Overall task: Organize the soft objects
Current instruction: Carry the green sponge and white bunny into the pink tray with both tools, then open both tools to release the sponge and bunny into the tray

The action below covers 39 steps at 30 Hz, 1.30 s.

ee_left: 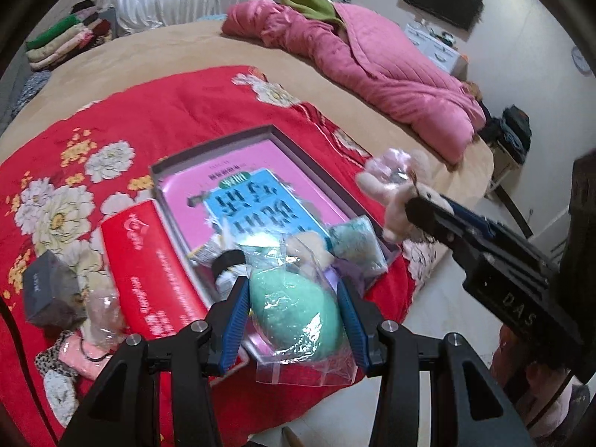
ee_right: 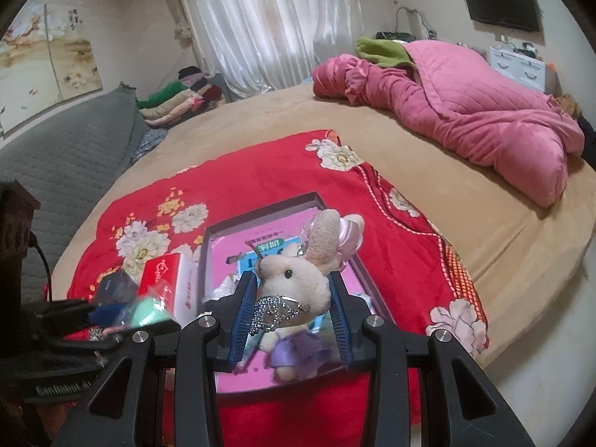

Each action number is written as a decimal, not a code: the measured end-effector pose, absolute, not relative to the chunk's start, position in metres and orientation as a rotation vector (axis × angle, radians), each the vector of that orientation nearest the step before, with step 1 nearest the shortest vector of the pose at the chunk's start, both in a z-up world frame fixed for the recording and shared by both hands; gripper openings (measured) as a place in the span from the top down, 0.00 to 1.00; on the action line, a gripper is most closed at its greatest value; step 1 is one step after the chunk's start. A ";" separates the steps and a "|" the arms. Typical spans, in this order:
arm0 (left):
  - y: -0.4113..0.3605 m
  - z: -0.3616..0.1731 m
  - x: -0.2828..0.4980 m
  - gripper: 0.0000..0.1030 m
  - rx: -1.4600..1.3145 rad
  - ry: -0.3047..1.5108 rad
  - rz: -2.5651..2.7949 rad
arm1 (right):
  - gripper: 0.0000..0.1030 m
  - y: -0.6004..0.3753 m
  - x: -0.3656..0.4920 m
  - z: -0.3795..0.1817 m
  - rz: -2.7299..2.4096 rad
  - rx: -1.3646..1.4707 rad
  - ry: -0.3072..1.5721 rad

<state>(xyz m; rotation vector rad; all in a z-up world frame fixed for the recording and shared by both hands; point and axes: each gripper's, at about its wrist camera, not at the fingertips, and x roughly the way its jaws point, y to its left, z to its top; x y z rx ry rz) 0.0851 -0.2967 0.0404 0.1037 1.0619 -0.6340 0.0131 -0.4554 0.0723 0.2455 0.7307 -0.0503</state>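
My left gripper (ee_left: 292,285) is shut on a green soft toy in a clear plastic bag (ee_left: 294,309), held over the near end of the open grey box (ee_left: 272,132). The box holds a pink book, a blue book (ee_left: 246,201) and several small bagged soft things (ee_left: 357,242). My right gripper (ee_right: 292,279) is shut on a cream plush rabbit (ee_right: 294,283) in a purple skirt with a bead chain, above the same grey box (ee_right: 260,203). In the left wrist view the rabbit (ee_left: 395,186) hangs at the box's right edge. The left gripper (ee_right: 111,313) shows blurred at the left.
The box lies on a red floral blanket (ee_left: 167,111) on a tan round bed (ee_right: 428,193). A red carton (ee_left: 149,260), a small grey box (ee_left: 48,290) and loose soft items (ee_left: 74,357) lie left of it. A pink quilt (ee_right: 465,104) and folded clothes (ee_right: 175,100) sit farther back.
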 end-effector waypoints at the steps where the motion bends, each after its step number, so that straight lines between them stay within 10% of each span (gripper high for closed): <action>1: -0.300 0.038 0.084 0.54 0.110 1.066 -0.638 | 0.61 -0.456 0.013 0.071 -0.047 0.241 0.736; 39: -0.338 -0.039 0.117 0.54 0.153 1.190 -0.620 | 0.61 -0.468 0.066 0.023 0.011 0.195 0.857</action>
